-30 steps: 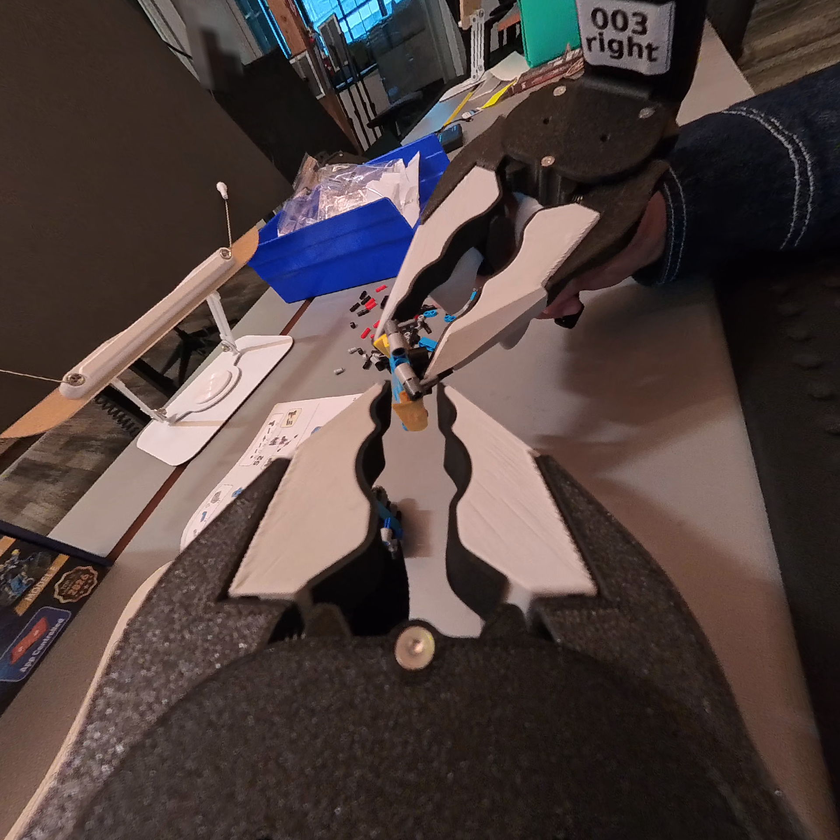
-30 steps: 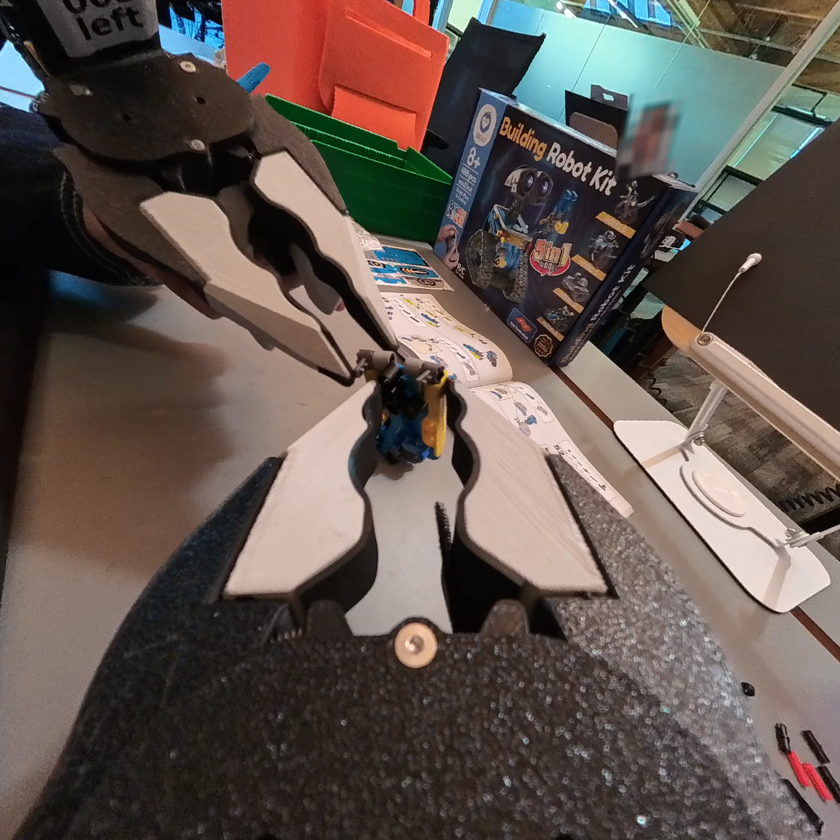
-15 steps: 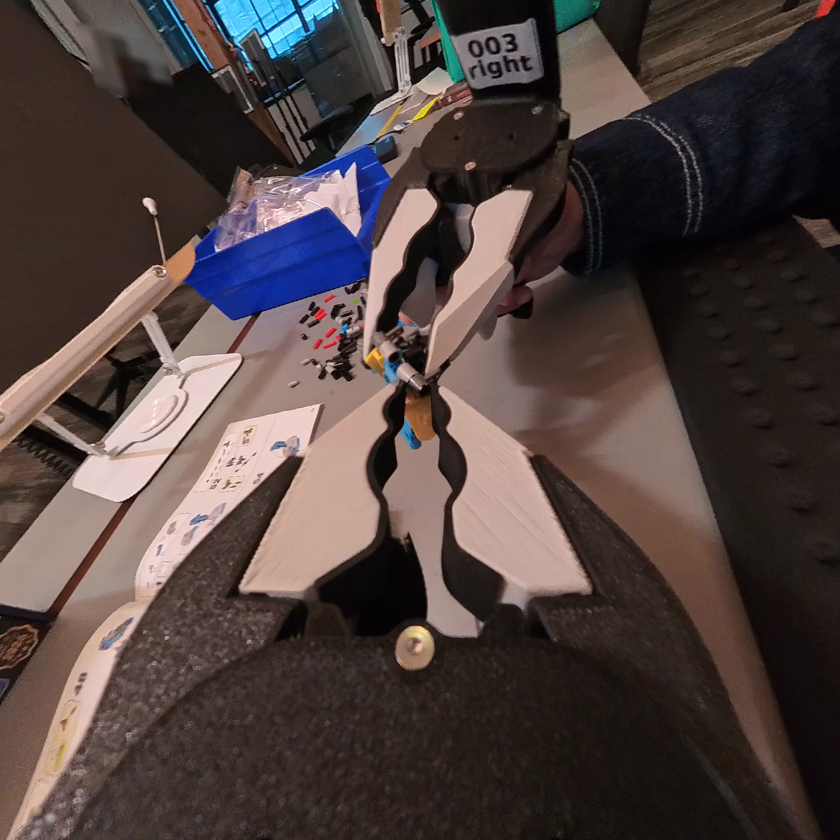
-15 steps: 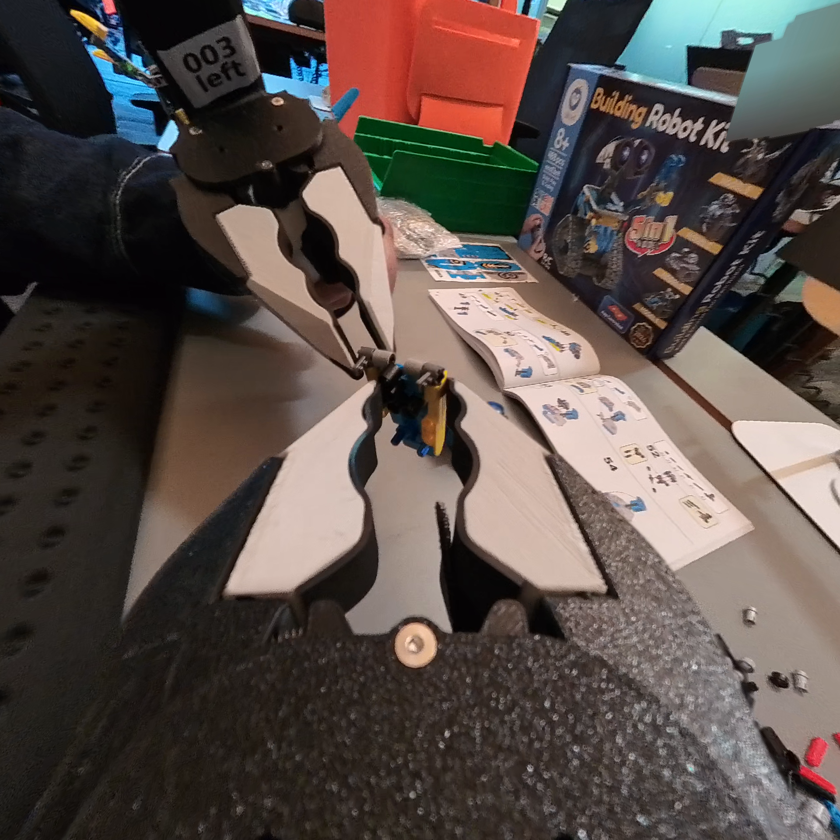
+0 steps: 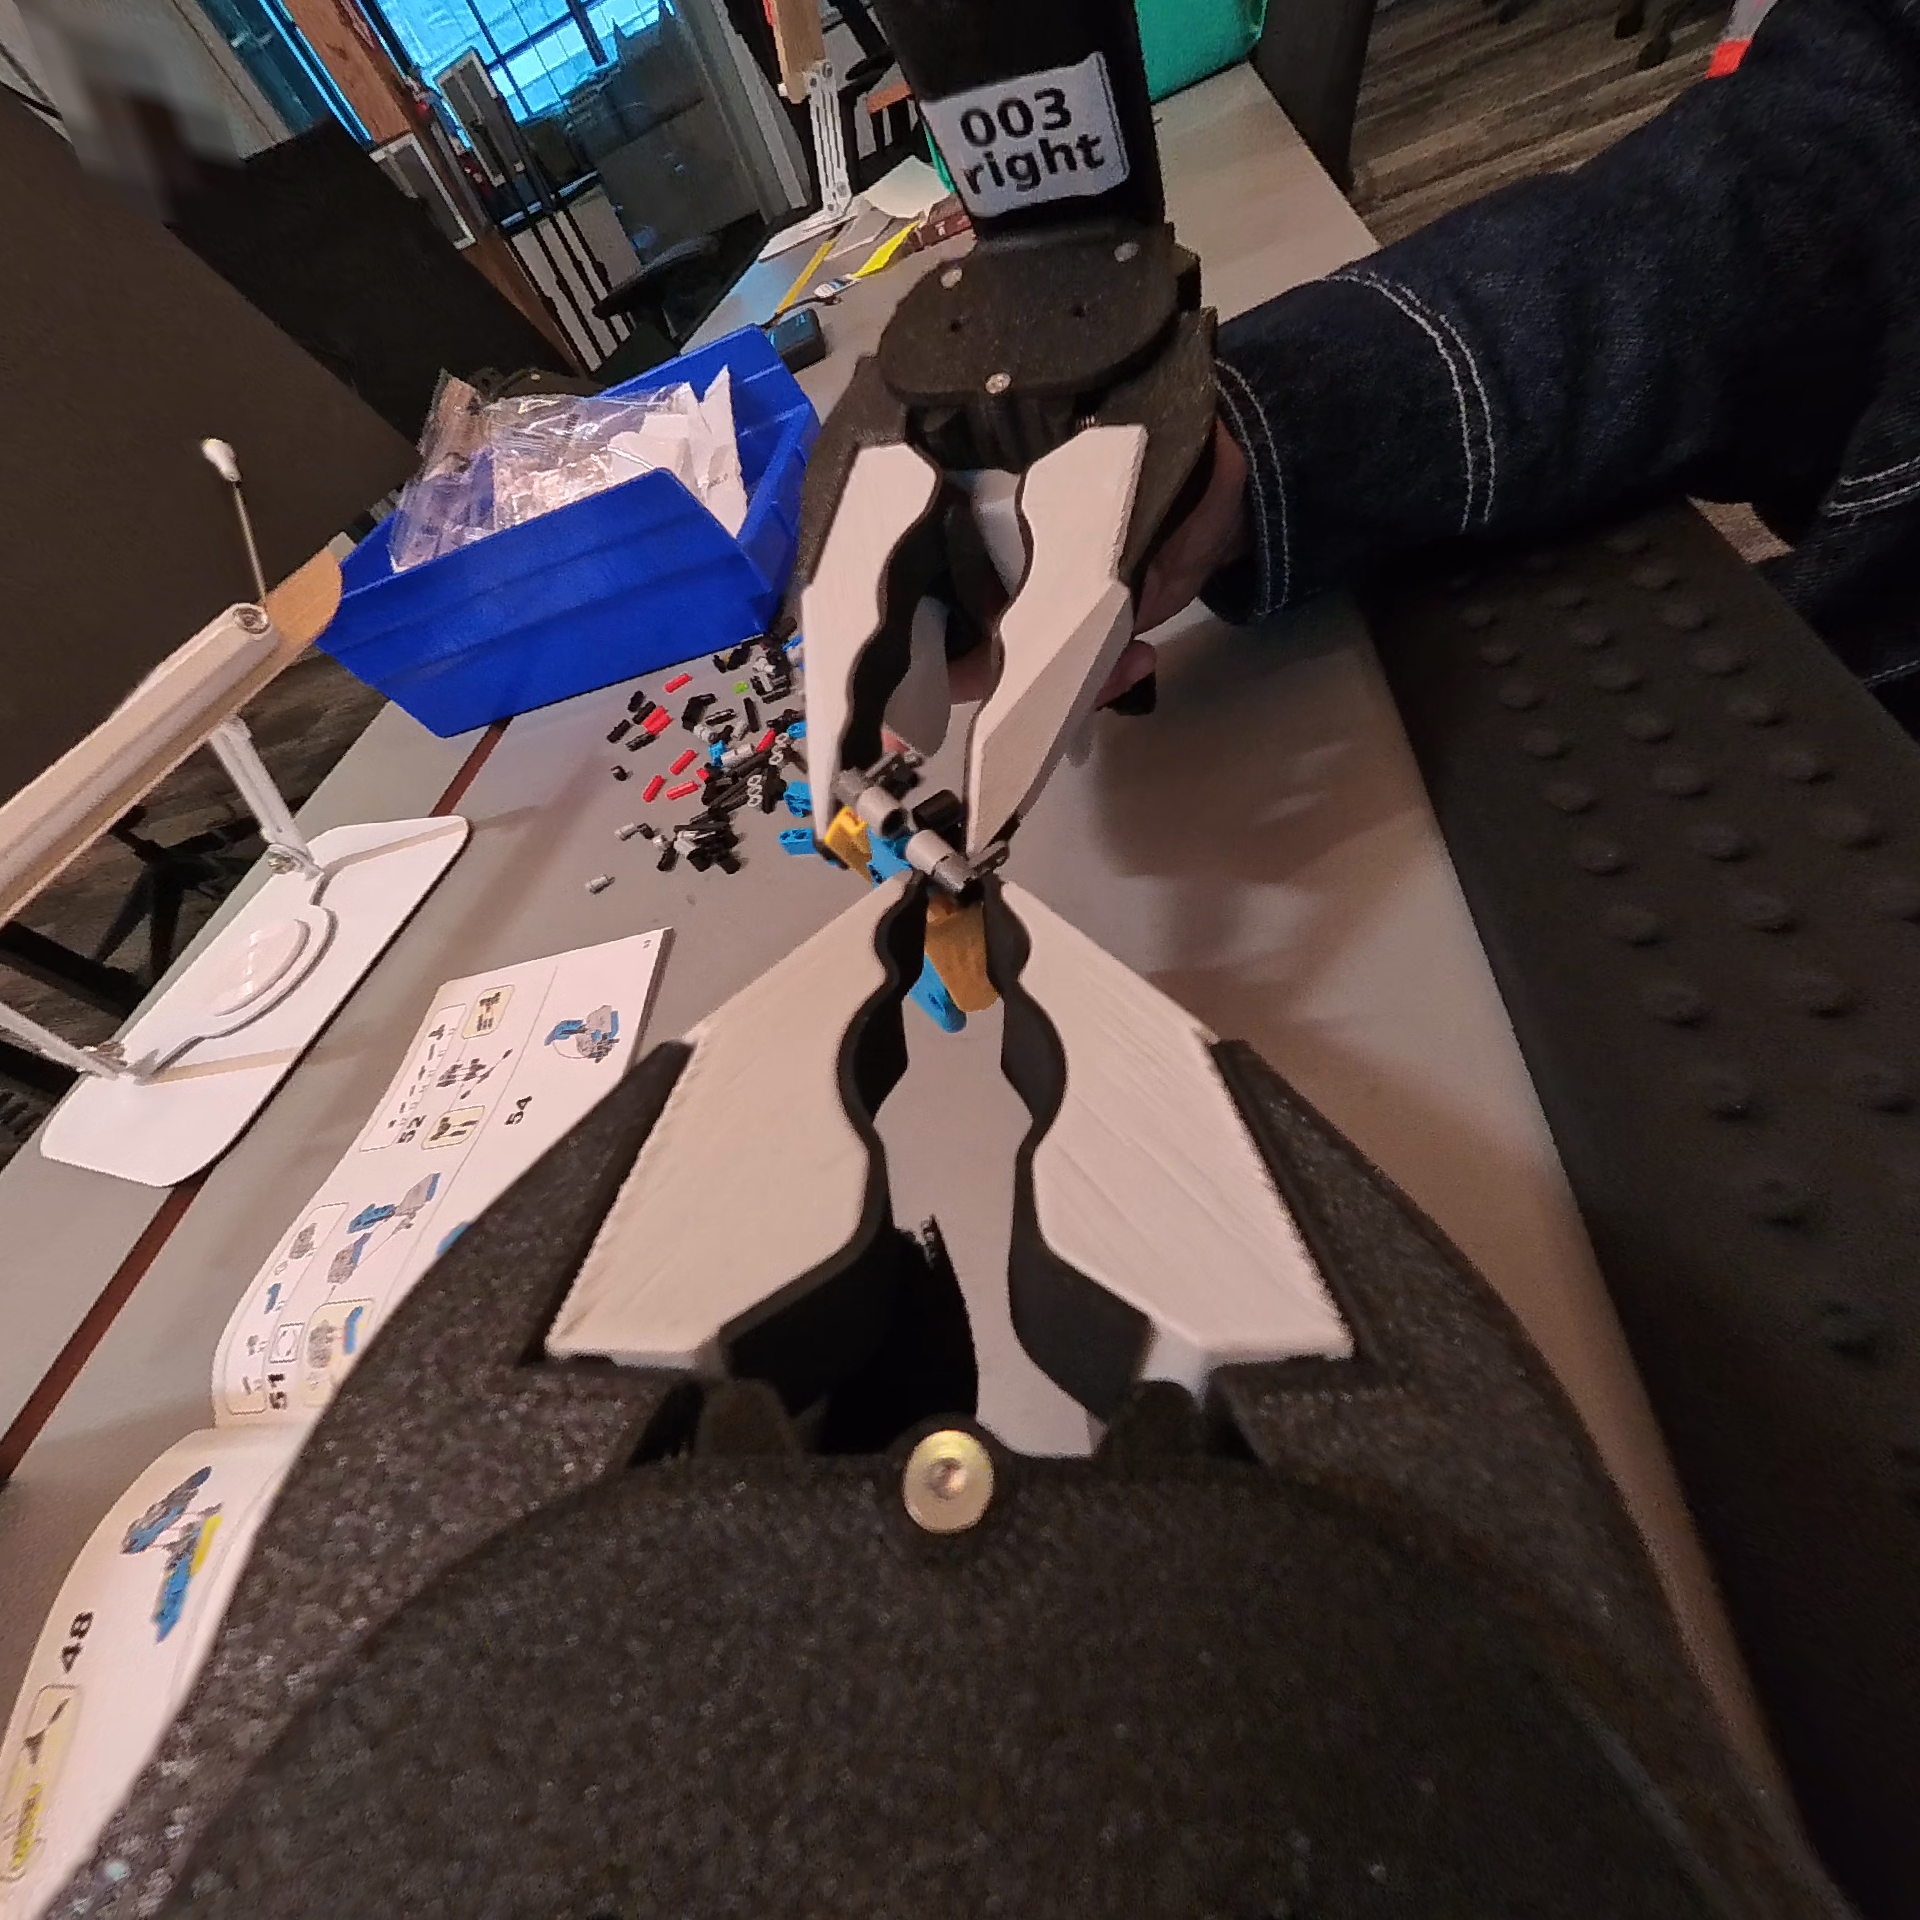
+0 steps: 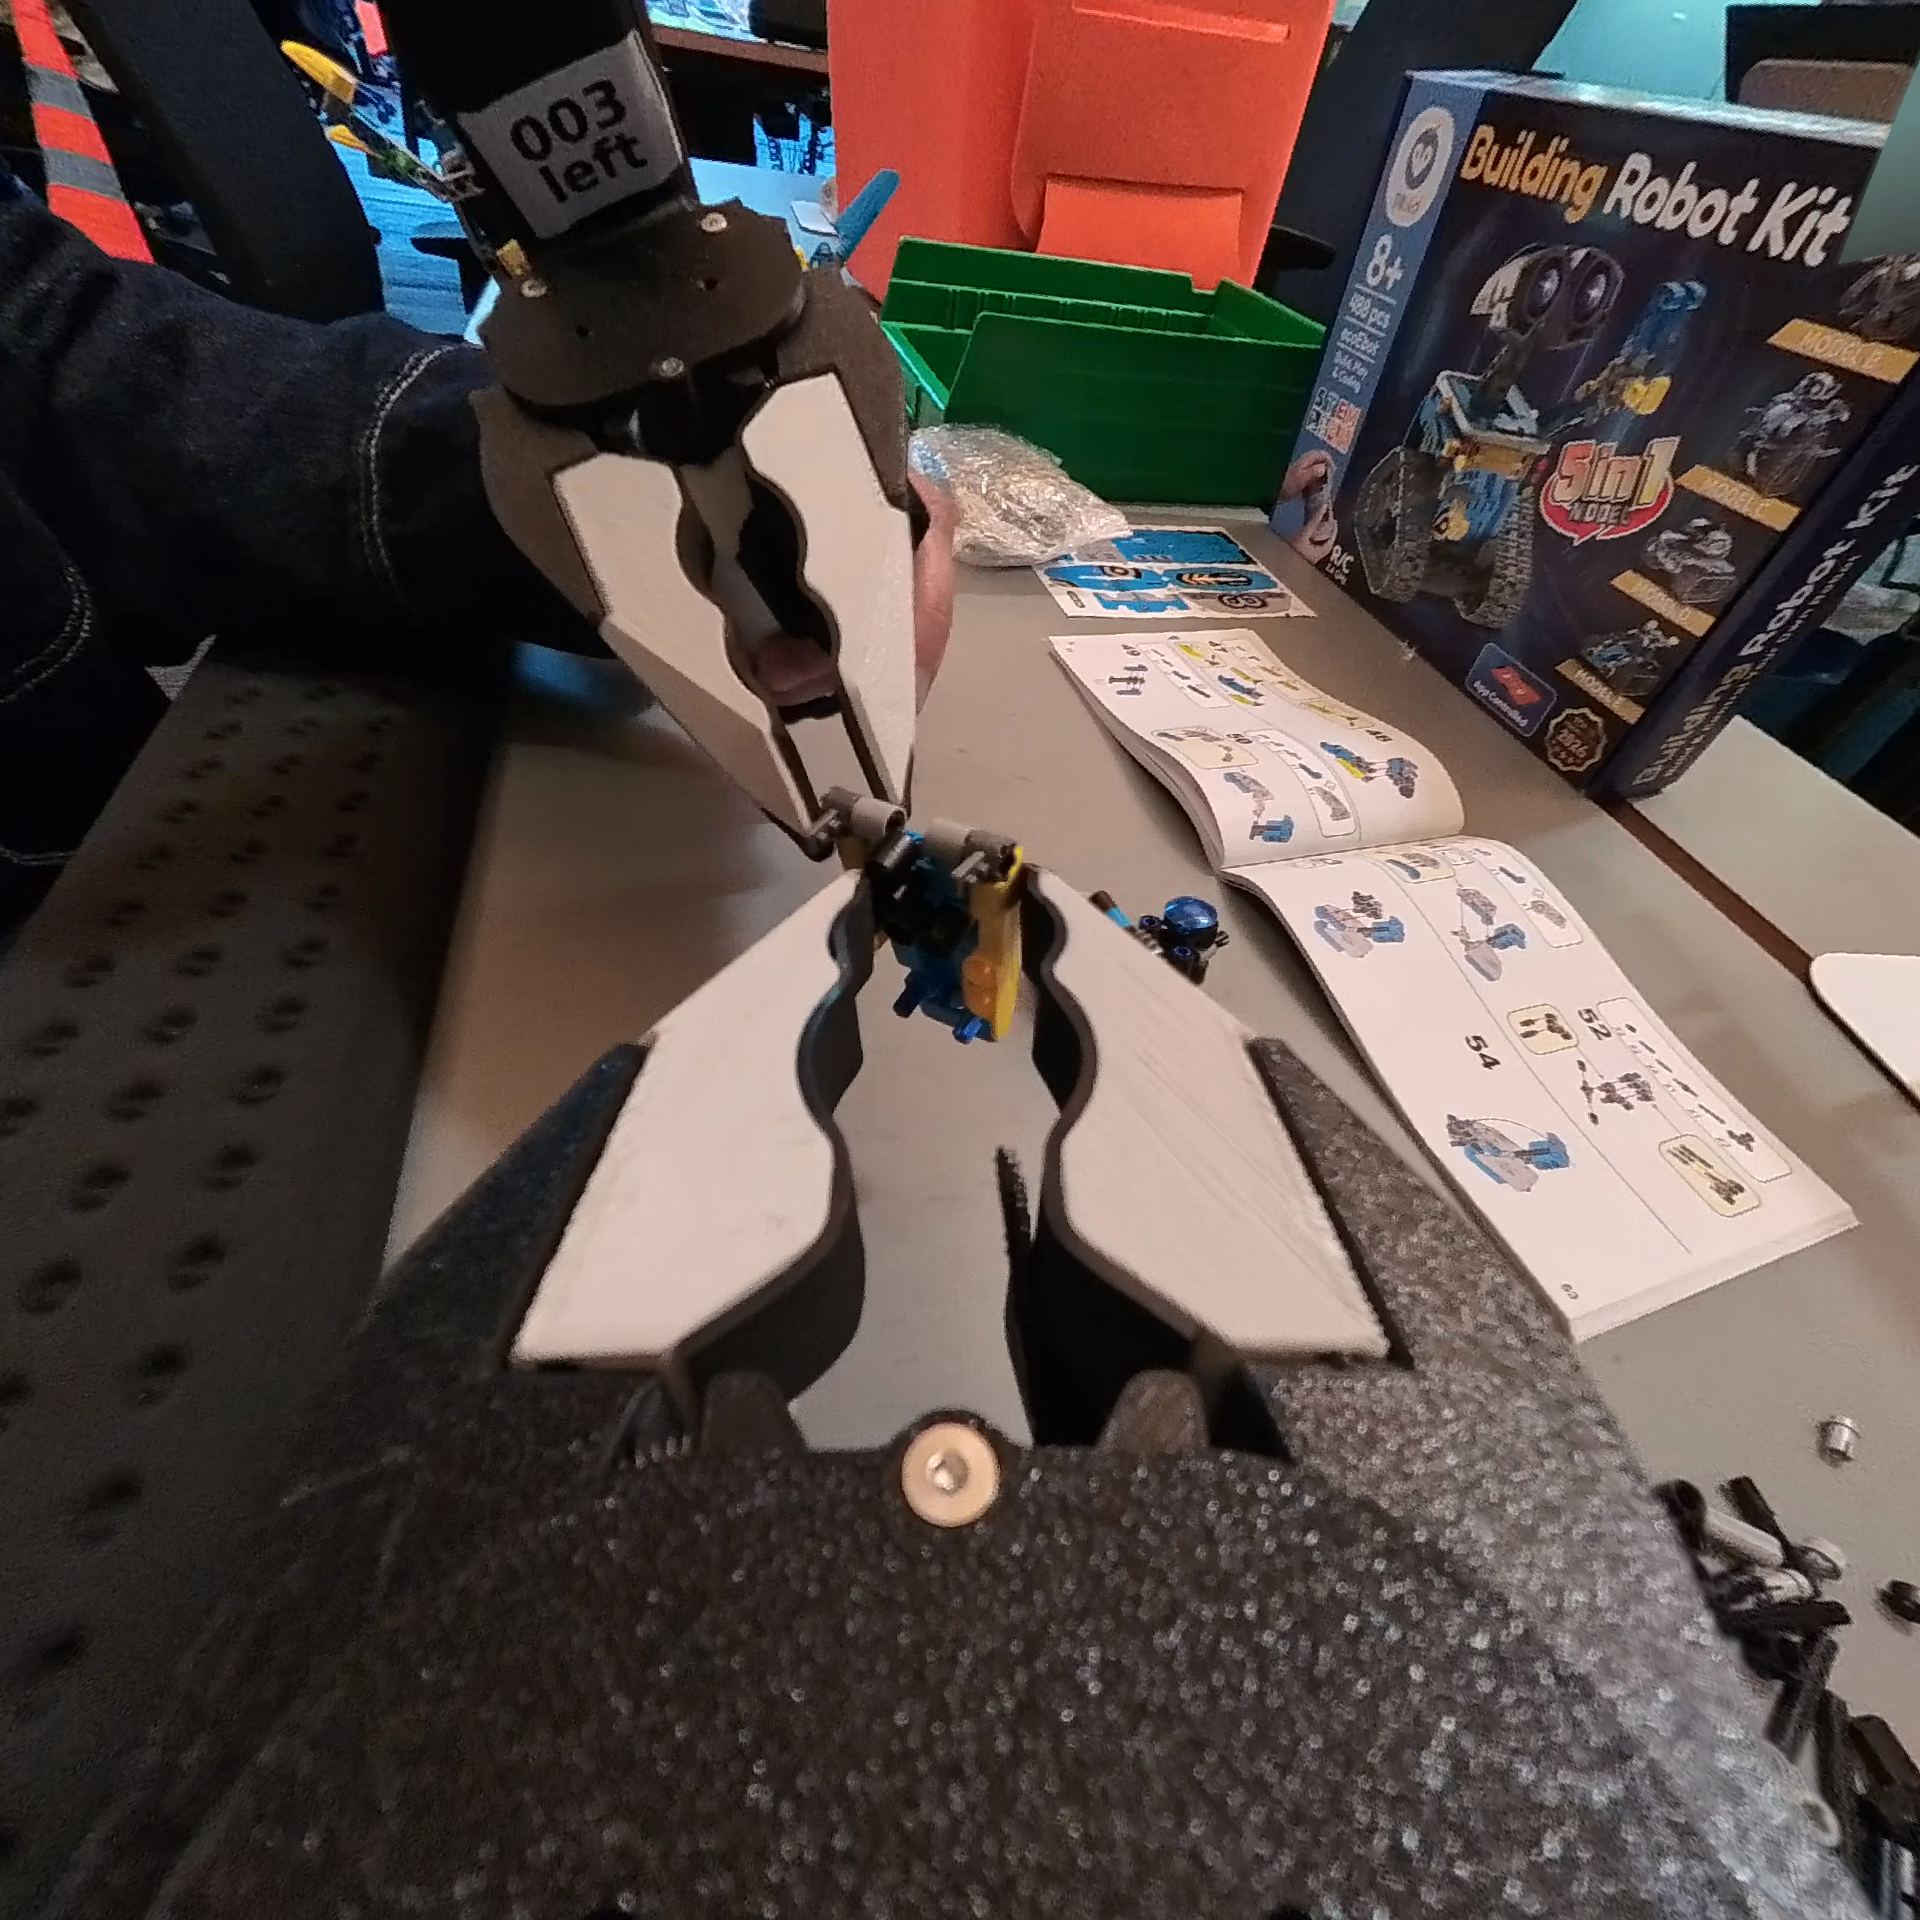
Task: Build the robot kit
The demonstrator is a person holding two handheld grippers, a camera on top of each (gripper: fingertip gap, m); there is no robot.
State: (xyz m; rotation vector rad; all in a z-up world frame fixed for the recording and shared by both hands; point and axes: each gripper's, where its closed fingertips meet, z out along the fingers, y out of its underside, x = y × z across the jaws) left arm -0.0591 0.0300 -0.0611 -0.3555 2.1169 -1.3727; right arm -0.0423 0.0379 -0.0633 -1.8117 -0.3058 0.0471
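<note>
Right tongs (image 6: 940, 904) closed on small blue-and-yellow brick assembly (image 6: 961, 961), held above grey surface (image 6: 644, 935). Left tongs (image 6: 852, 816) pinched tight on grey pin (image 6: 862, 812) at assembly's top, tips meeting right tongs' tips. Open instruction booklet (image 6: 1455, 997) just beside; loose black and red pieces (image 5: 707, 758) and blue bin (image 5: 582, 582) farther off.

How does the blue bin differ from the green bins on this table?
The blue bin, in the left wrist view, is a single bin holding clear plastic bags, with small loose parts scattered on the table in front of it. The green bins, in the right wrist view, are several set close together; their contents are not visible, and a crumpled clear bag lies in front. Both are open-topped plastic bins.
</note>
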